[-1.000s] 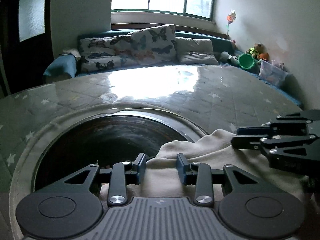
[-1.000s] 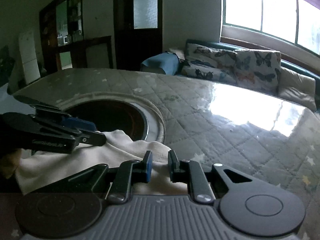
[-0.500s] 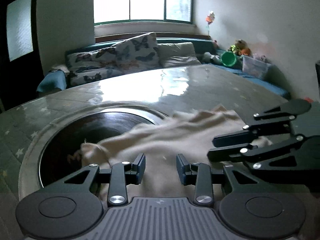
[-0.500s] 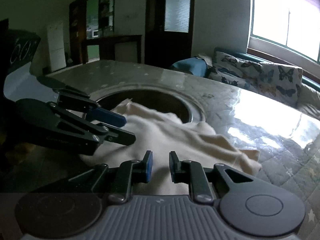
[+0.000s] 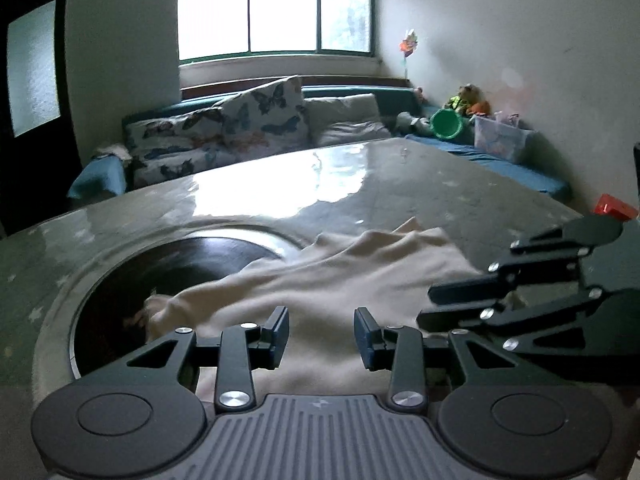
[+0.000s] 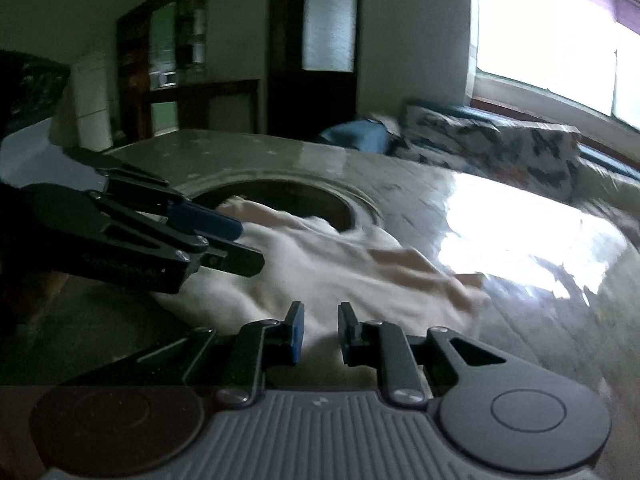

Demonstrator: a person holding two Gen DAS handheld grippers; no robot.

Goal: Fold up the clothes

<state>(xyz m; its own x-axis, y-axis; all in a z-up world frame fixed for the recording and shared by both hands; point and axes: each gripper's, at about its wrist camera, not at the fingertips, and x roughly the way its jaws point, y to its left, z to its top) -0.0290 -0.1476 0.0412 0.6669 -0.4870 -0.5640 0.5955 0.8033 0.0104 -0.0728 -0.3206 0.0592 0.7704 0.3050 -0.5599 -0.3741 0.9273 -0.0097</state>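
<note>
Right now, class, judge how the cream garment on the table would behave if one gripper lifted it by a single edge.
The cream garment lies in soft wrinkles, so it would probably droop rather than hold shape. One end sags into the round opening, suggesting it is limp. It looks thin, so likely light.

A lived-in home, a sitting room by the look of it. At twelve o'clock a bright window (image 5: 274, 6) stands over a long sofa (image 5: 224, 142) with butterfly cushions (image 5: 262, 118); at two o'clock soft toys (image 5: 470, 100) and a green bucket (image 5: 446, 124). What may be a kitchen shows blurred through a doorway (image 6: 164, 60).
</note>
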